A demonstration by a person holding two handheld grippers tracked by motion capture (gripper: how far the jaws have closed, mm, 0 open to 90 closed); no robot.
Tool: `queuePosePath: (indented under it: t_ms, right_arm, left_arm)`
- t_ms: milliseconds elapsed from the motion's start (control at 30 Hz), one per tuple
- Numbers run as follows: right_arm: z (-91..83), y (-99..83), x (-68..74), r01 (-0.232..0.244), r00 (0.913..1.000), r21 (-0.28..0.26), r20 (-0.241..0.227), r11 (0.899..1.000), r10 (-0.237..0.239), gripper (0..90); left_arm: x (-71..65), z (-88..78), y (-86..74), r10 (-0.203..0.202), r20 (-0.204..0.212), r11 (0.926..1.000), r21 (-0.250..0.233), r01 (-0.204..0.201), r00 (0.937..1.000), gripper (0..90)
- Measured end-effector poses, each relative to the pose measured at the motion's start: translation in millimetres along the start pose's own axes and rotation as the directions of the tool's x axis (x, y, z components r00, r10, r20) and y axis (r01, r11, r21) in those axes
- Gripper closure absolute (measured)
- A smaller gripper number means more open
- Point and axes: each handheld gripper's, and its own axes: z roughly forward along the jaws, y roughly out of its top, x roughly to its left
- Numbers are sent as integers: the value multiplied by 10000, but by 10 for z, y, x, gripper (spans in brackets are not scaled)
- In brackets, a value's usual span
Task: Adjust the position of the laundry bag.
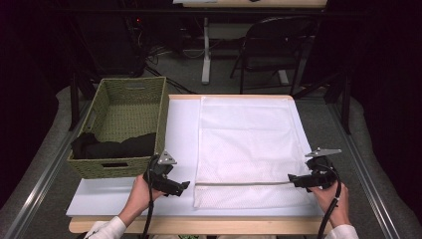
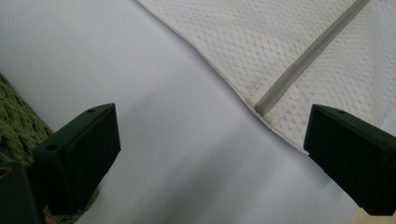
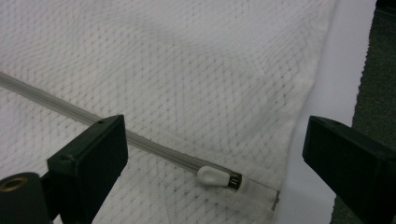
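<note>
A white mesh laundry bag (image 1: 249, 144) lies flat on a white sheet (image 1: 181, 129) that covers the table. Its grey zipper (image 1: 244, 183) runs across the near end and is closed. My left gripper (image 1: 180, 187) is open just left of the bag's near-left corner (image 2: 261, 107), over bare sheet (image 2: 177, 140). My right gripper (image 1: 292, 178) is open at the zipper's right end. In the right gripper view the white zipper pull (image 3: 212, 176) lies between the spread jaws of that gripper (image 3: 215, 140), untouched. The left gripper (image 2: 210, 126) holds nothing.
A green woven basket (image 1: 164, 114) stands at the table's left with black clothing (image 1: 114, 146) in its near end; its weave (image 2: 14, 121) shows beside my left jaw. A folding chair (image 1: 273, 45) and desk legs stand beyond the table. Grey floor (image 3: 373, 79) lies right of the sheet.
</note>
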Motion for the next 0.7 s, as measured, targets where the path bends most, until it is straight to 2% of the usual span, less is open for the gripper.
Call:
queuePosePath:
  t_ms: [33,200,333,533,567,700]
  right_arm:
    - [10,14,-19,-52,10000,-105,-31,9999,52,73]
    - [25,34,-28,0,10000,-97,-24,10000,-1,82]
    - [28,39,-39,5,10000,-81,1,10000,-5,93]
    - [64,68,-75,-31,10000,-88,52,10000,31,118]
    - [72,76,-84,-38,10000,-138,45,9999,39,125]
    - [103,117,-119,-158,9998,-146,120,9998,159,142]
  left_arm:
    - [-7,-3,-3,-99,-36,10000,9,99,9999,46]
    - [-27,-7,-6,19,31,10000,23,-19,10000,66]
    - [-125,35,5,332,203,9994,107,-334,9992,70]
    - [-199,97,39,545,191,9984,118,-547,9983,90]
    - [-236,143,60,603,329,9981,124,-608,9976,87]
    - [-281,209,112,763,395,9969,167,-771,9963,89]
